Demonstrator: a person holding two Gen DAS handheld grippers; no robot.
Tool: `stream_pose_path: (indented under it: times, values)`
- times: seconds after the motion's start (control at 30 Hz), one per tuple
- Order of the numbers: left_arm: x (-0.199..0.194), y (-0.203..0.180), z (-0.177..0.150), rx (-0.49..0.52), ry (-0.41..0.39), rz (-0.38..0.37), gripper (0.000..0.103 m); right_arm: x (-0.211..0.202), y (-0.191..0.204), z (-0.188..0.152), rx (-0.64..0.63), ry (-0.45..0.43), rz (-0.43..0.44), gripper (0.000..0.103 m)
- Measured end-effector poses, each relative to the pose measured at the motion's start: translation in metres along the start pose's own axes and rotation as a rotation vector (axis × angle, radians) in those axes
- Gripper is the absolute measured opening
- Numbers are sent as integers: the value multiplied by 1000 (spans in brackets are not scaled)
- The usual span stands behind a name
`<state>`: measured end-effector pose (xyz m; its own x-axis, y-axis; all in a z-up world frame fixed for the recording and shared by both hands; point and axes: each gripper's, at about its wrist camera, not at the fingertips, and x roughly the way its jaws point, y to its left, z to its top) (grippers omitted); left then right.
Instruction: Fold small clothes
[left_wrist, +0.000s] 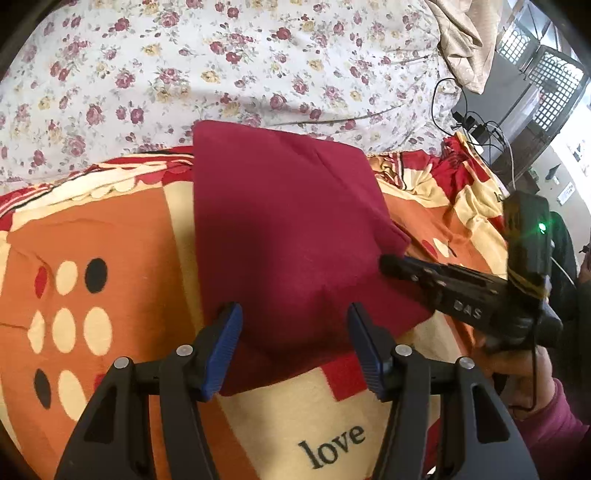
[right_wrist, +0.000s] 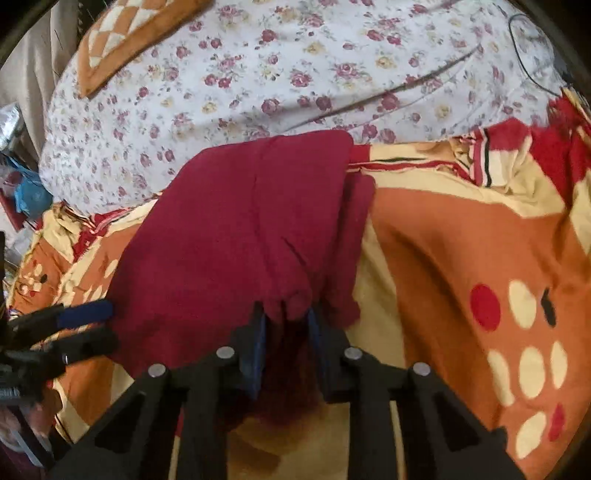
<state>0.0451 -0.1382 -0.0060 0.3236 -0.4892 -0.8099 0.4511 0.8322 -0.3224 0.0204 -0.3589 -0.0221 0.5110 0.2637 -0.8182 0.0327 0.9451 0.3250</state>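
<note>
Closest to you, your right gripper (right_wrist: 286, 325) has its jaws drawn narrow with a bunch of the maroon garment (right_wrist: 236, 229) pinched between them at its near right corner, while your left gripper (left_wrist: 293, 332) hangs with its jaws spread wide and nothing in them, poised just over the garment's near edge. You look to be mid-fold: one side flap seems already turned in, since a second layer shows along the right edge in the right wrist view. The next move probably calls for carrying the pinched corner across or away from you without dragging the lower layers, with the free gripper pressing or catching the other near corner so the edge stays straight. The garment is a soft, plain dark red knit, roughly rectangular, mostly flat with a few shallow creases. It lies on the orange, cream and red blanket (left_wrist: 110, 236), its far end reaching the floral sheet (left_wrist: 184, 66) beyond.
</note>
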Motion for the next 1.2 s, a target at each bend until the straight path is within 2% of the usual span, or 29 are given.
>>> stream_pose_path:
  times: [0.17, 0.23, 0.3, 0.37, 0.5, 0.57, 0.6, 0.67, 0.7, 0.8, 0.93, 0.97, 1.03, 1.07, 1.1, 1.13, 1.2]
  values:
    - [0, 7, 9, -26, -15, 9, 49, -8, 0, -2, -2, 4, 12, 23]
    - [2, 12, 16, -41, -29, 13, 49, -15, -8, 0, 55, -20, 59, 30]
    - [6, 21, 25, -68, -38, 5, 49, -22, -14, 5, 115, -52, 83, 54]
    - [11, 28, 32, -96, -43, 1, 49, -28, -23, 13, 167, -102, 90, 65]
    - [25, 45, 43, -149, -35, -3, 49, -12, -31, 34, 196, -96, 90, 70]
    - [34, 52, 45, -188, -21, -26, 52, 5, -27, 43, 185, -54, 121, 70]
    - [37, 54, 45, -201, -22, -34, 53, 13, -22, 44, 153, -32, 128, 61]
    - [42, 54, 44, -204, -16, -42, 54, 21, -13, 44, 80, -10, 90, 31]
    - [44, 53, 44, -197, -17, -40, 55, 20, -13, 43, 70, -22, 82, 28]
    - [47, 51, 44, -178, -14, -57, 59, 12, -17, 37, 63, -49, 76, 23]
    - [55, 53, 47, -178, -4, -60, 62, 18, -22, 32, 80, -53, 73, 24]
    - [56, 54, 48, -179, -4, -61, 63, 15, -21, 33, 76, -65, 76, 27]
    - [57, 55, 48, -179, -4, -65, 63, 9, -20, 35, 64, -101, 58, 47]
    - [58, 55, 48, -178, -2, -66, 64, 5, -20, 36, 66, -124, 24, 68]
    - [58, 56, 48, -178, -1, -64, 66, 2, -22, 36, 72, -146, 3, 81]
    - [59, 56, 49, -175, -1, -65, 67, 0, -24, 36, 79, -164, -3, 83]
    - [61, 57, 49, -170, -1, -68, 69, 4, -31, 38, 91, -143, 13, 83]
